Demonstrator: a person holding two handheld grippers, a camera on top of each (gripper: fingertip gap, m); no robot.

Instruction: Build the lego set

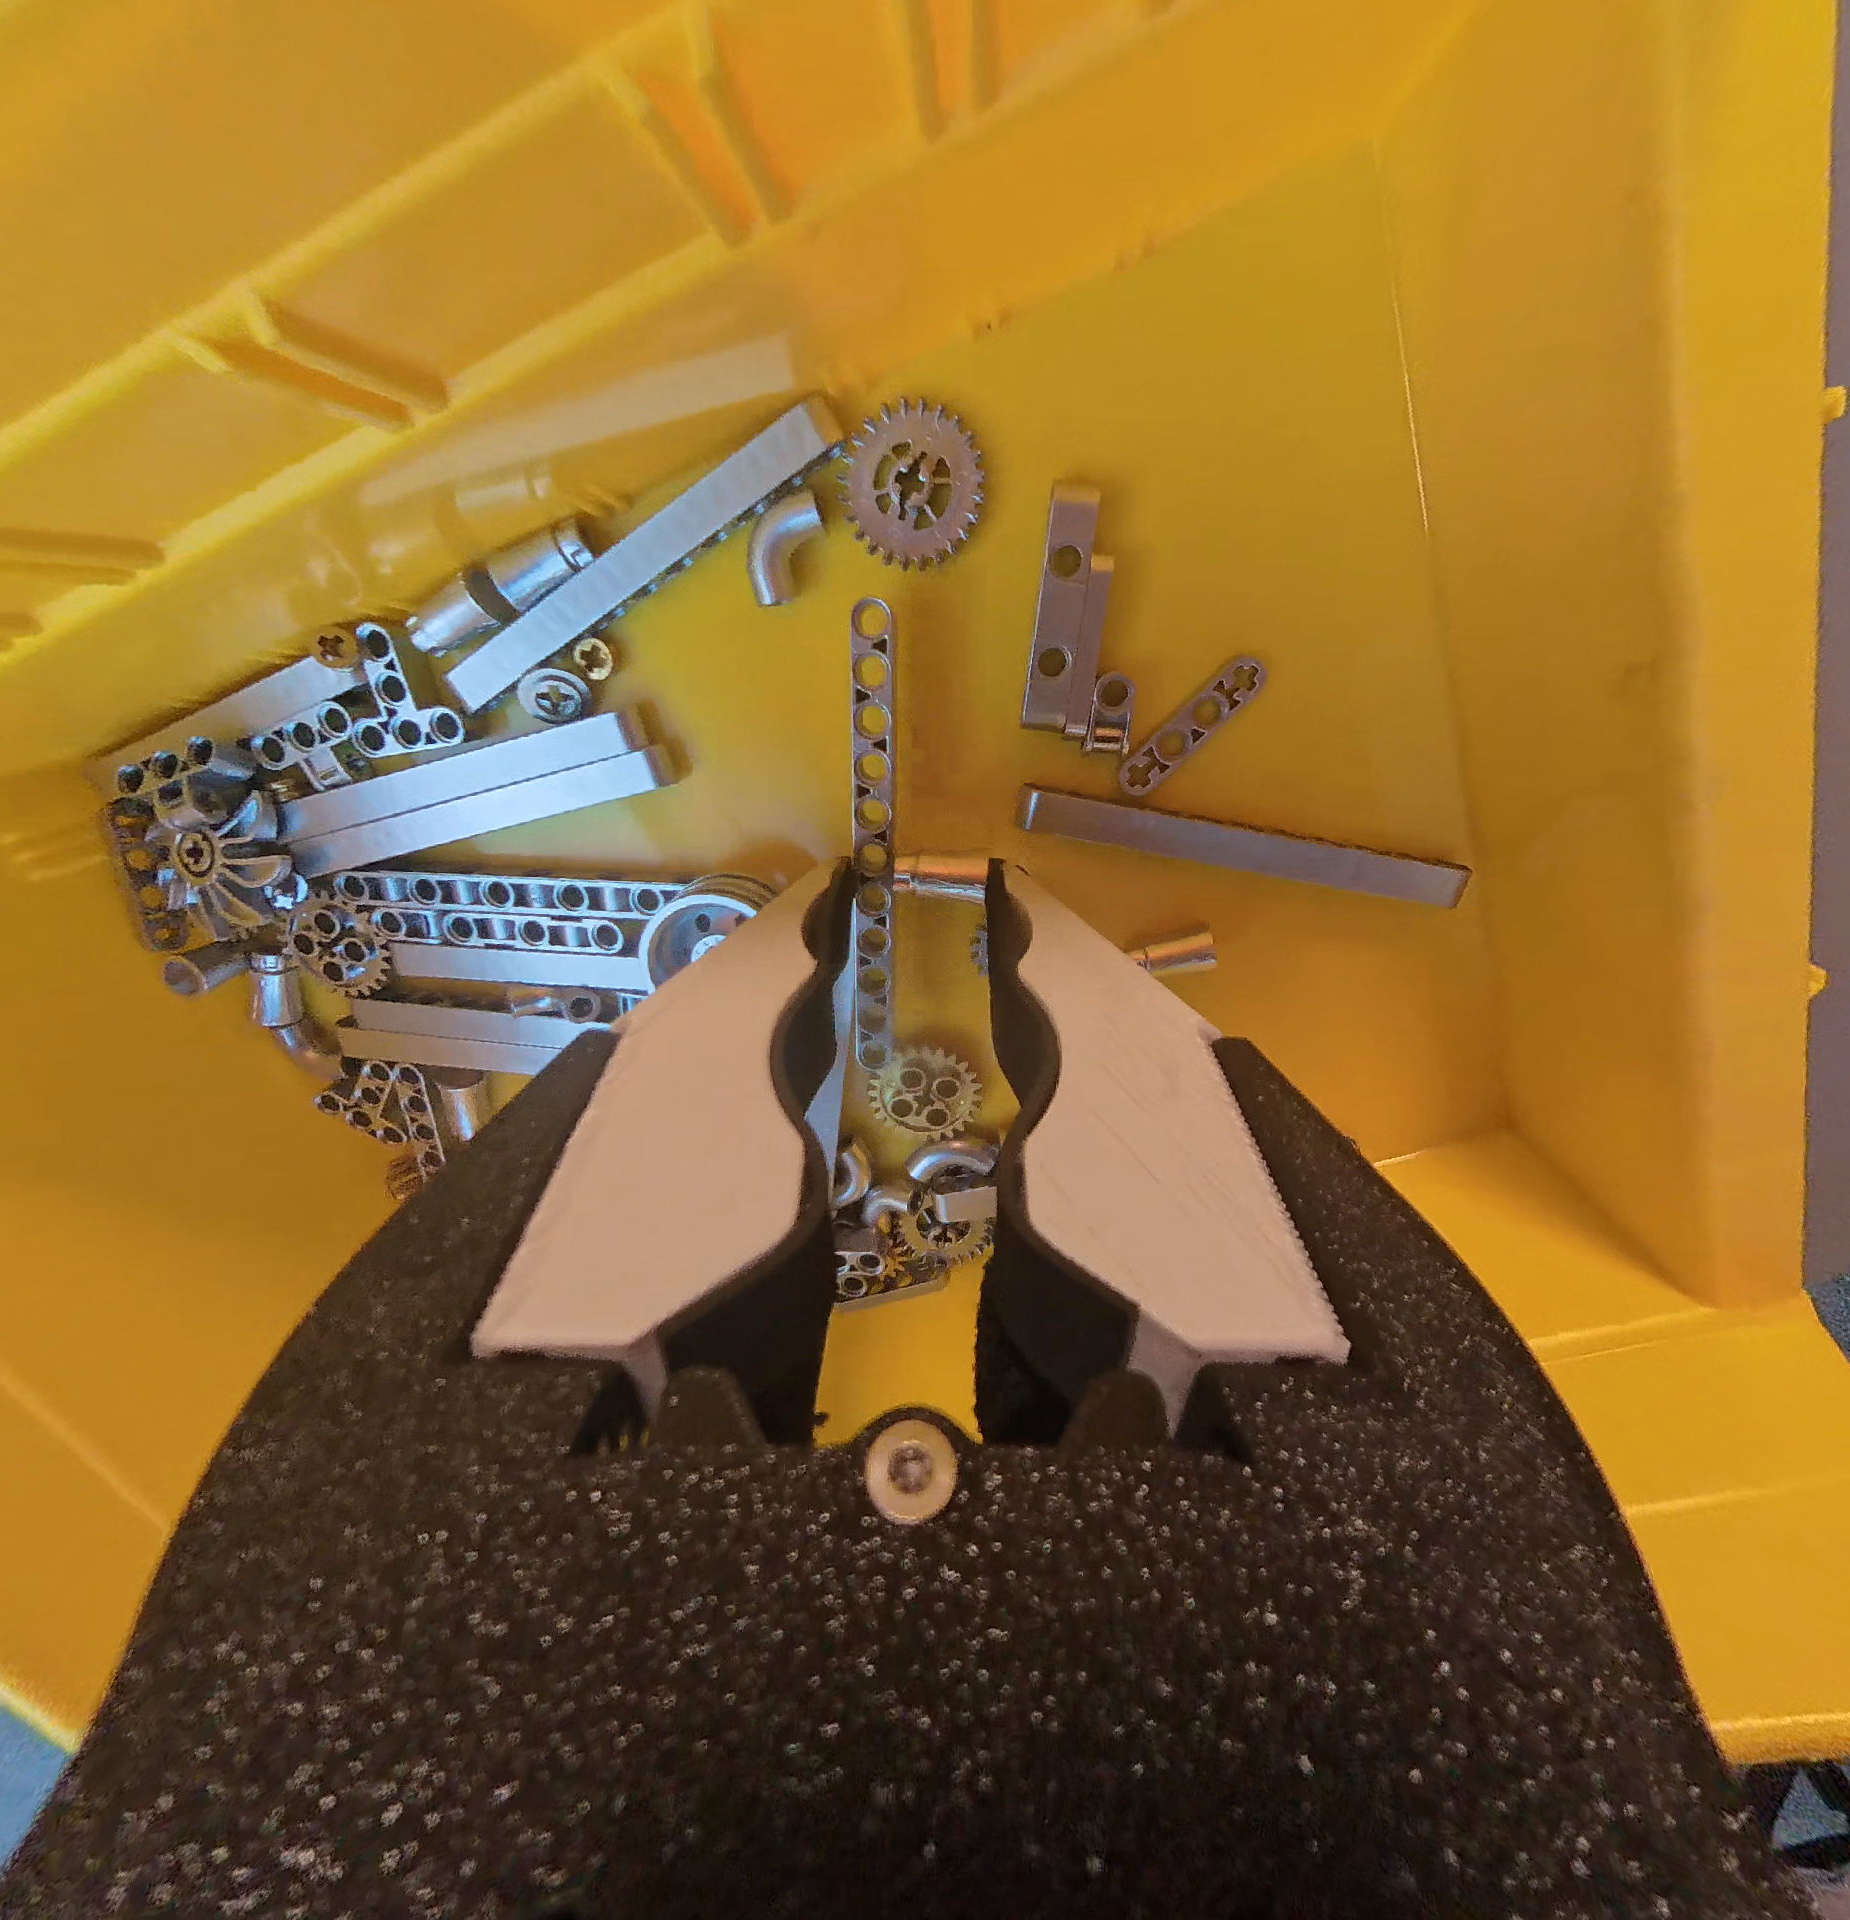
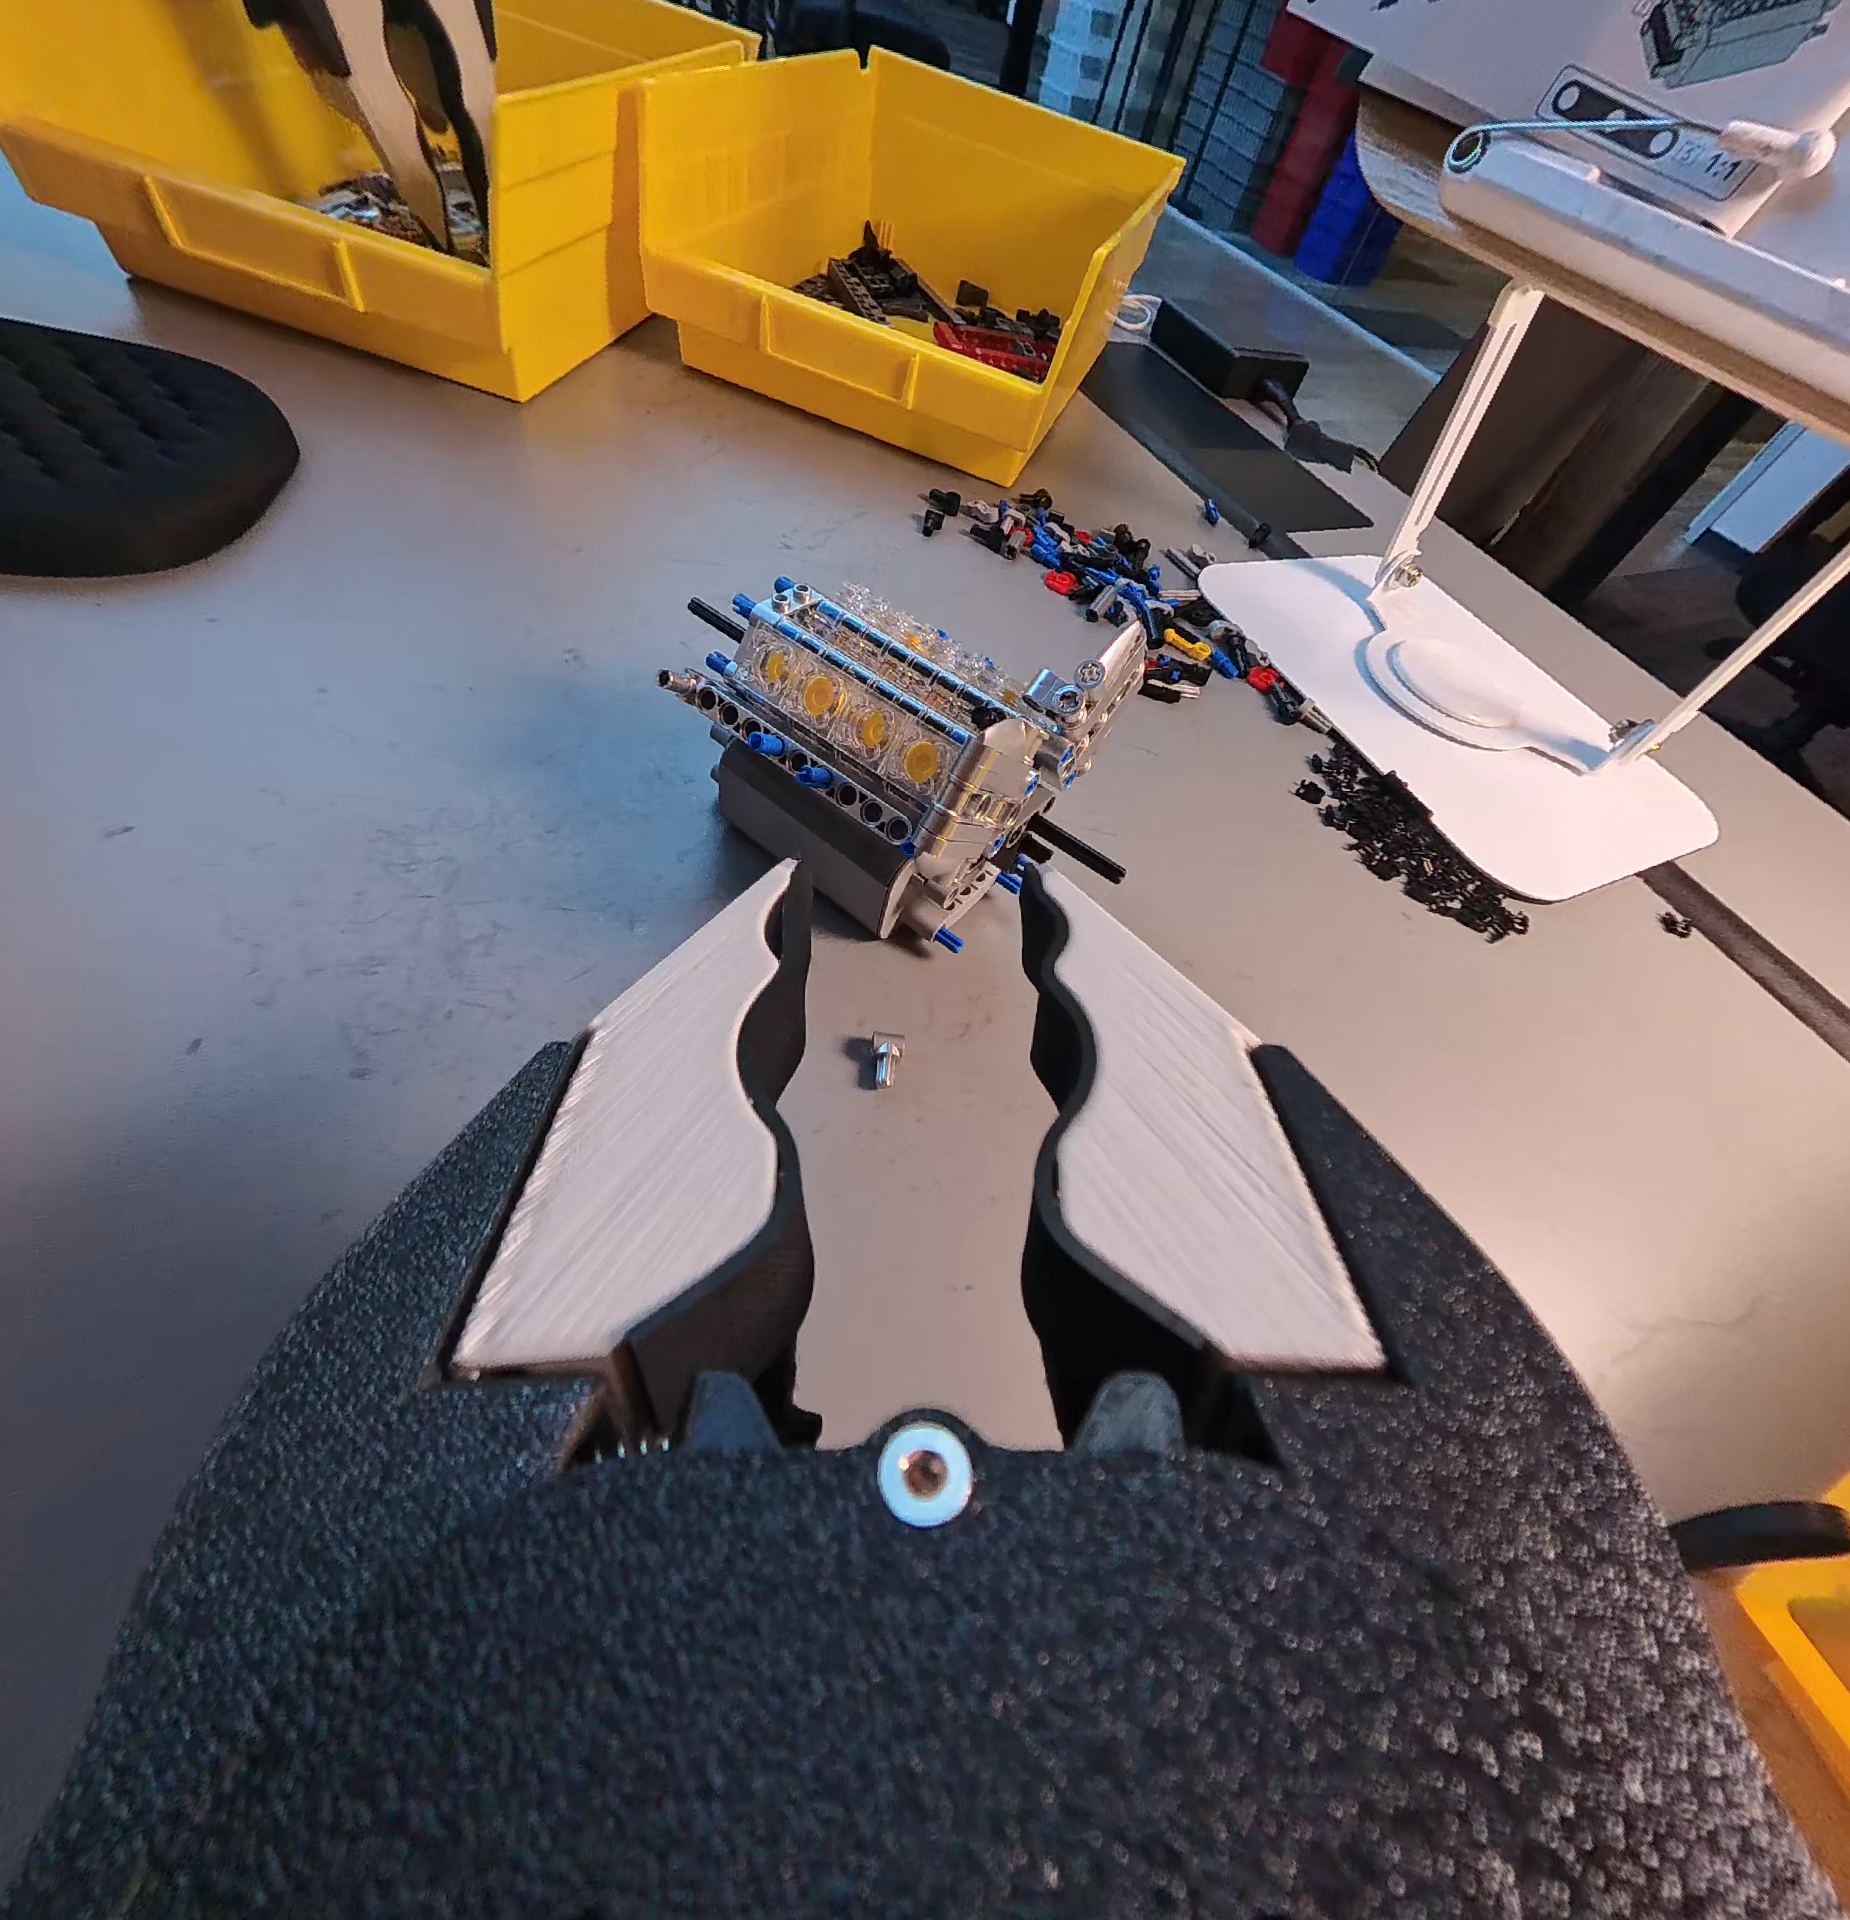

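Note:
My left gripper (image 1: 919, 873) is open inside a yellow bin (image 1: 1586, 623) of silver building parts. A long thin silver beam with holes (image 1: 872, 790) lies between its fingers, close to the left finger (image 1: 692, 1091). A small silver gear (image 1: 923, 1089) lies under the gap and a larger gear (image 1: 913, 483) sits farther back. My right gripper (image 2: 910, 873) is open and empty above the grey table (image 2: 381, 831). A small silver pin (image 2: 885, 1058) lies on the table between its fingers. A built engine model (image 2: 900, 748) stands just beyond its fingertips. The left gripper (image 2: 412, 125) also shows in the right wrist view, in the far-left bin (image 2: 277, 260).
A second yellow bin (image 2: 838, 343) with black and red parts stands beside the first. Small coloured connectors (image 2: 1108, 582) and black pins (image 2: 1409, 842) lie to the right, by a white stand base (image 2: 1461, 727). A black mat (image 2: 90, 447) lies at the left. Left tips to right tips: about 50 cm. The small silver gear (image 1: 923, 1089) lies some 5 cm from my left tips, 55 cm from my right tips.

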